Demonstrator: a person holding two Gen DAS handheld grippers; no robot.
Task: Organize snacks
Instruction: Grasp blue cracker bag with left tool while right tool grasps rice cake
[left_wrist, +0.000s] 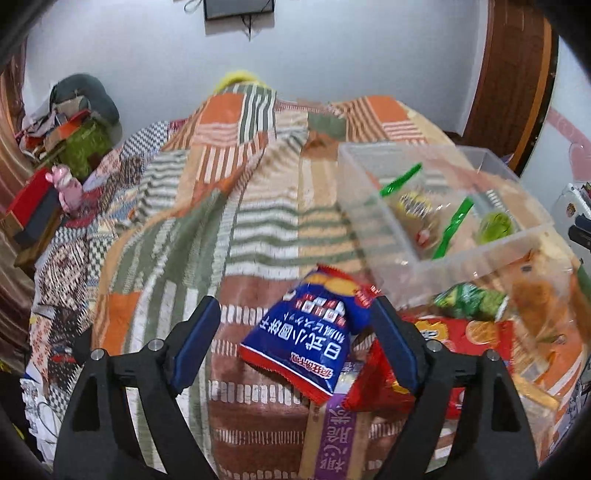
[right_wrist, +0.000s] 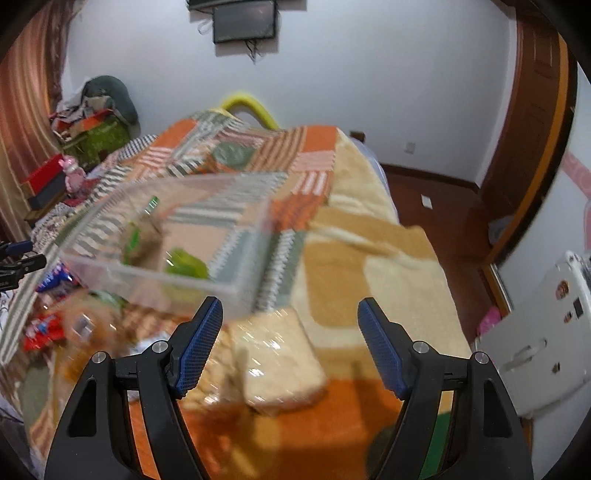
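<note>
I am working over the patchwork bedspread (left_wrist: 229, 229), where the clear plastic bin (left_wrist: 373, 229) is sitting beside the snack pile, already holding a few wrapped sweets (left_wrist: 417, 206). My left gripper (left_wrist: 295, 325) is spread wide around the blue biscuit packet (left_wrist: 314, 332), not yet pinching; it looks light, crinkly and slippery, so I am aiming mid-body. My right gripper (right_wrist: 290, 328) is hanging released over a wrapped bread slice (right_wrist: 277, 362).

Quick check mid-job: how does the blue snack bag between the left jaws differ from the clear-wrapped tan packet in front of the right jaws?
The blue foil snack bag is opaque and printed with white lettering; the clear-wrapped tan packet shows its pale contents through glossy film. The blue bag is propped up on a pile of other snacks; the tan packet lies flat on the orange blanket. Both sit between open jaws, ungripped, outside the clear plastic bin.
</note>
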